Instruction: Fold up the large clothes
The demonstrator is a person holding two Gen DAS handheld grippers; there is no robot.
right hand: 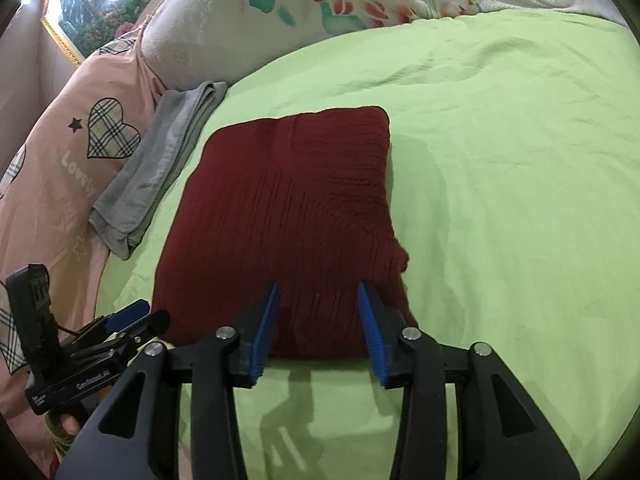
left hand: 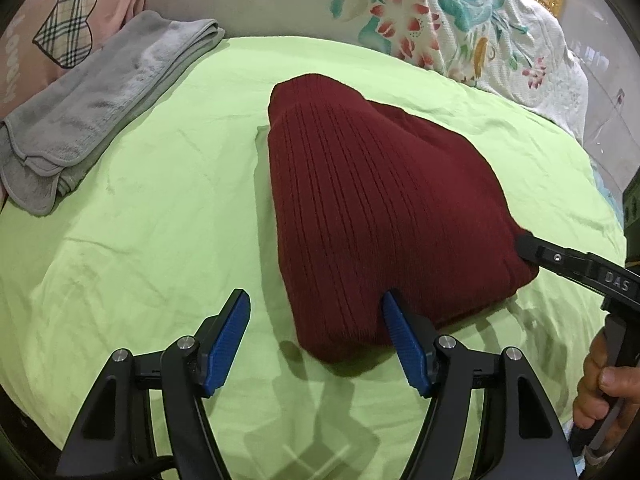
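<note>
Sweater [left hand: 384, 216] is seen folded into a compact block mid-bed [left hand: 160, 220]. Folding is judged nearly done; only tidying or stacking is left. Left tool [left hand: 316, 312] is spread wide, right tool [right hand: 318, 304] parted at the near edge; nothing is gripped.

Place: a home bedroom
Bed: green sheet [right hand: 500, 160] spread over it
Bedding: floral quilt [left hand: 460, 20], pink heart-print pillow [right hand: 80, 152]
Wall: gilt-framed landscape picture [right hand: 100, 4]
</note>
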